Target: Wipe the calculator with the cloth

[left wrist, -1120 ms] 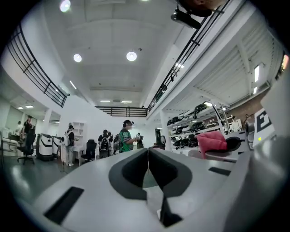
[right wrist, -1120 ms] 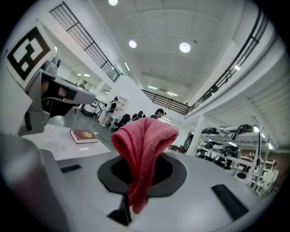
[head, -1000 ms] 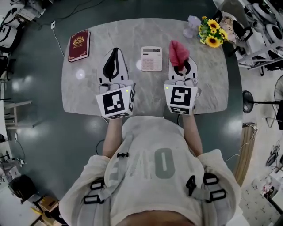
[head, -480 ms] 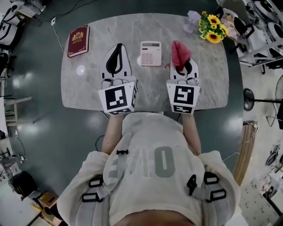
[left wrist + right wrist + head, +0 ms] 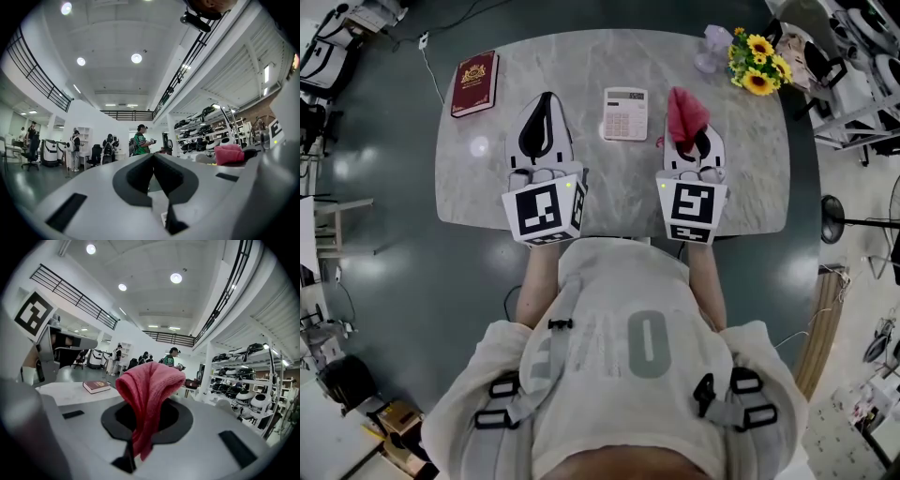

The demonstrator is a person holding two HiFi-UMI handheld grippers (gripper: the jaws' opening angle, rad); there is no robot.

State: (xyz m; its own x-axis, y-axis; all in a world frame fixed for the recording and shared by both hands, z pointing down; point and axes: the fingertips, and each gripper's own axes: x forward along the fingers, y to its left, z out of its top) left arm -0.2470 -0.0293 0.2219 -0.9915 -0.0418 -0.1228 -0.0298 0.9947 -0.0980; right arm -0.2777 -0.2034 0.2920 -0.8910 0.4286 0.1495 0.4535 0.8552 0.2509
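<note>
One calculator [image 5: 625,113] is lying flat on the far half of the table [image 5: 487,187], between the two gripper tips and touching neither. The pink cloth [image 5: 684,117] is standing bunched just to its right, and the right gripper [image 5: 692,141] is clenching it by its lower fold, with most of the fabric sticking up past the jaws. The left gripper [image 5: 153,164] is sitting clamped on nothing, so nothing is bracing the calculator. A wipe risks skating the light calculator over the smooth stone toward the far edge or the flowers [image 5: 757,67]. Because the cloth is bunching rather than spreading, a hard jaw tip may be meeting the keys. A dragging stroke could also tug the fold free.
</note>
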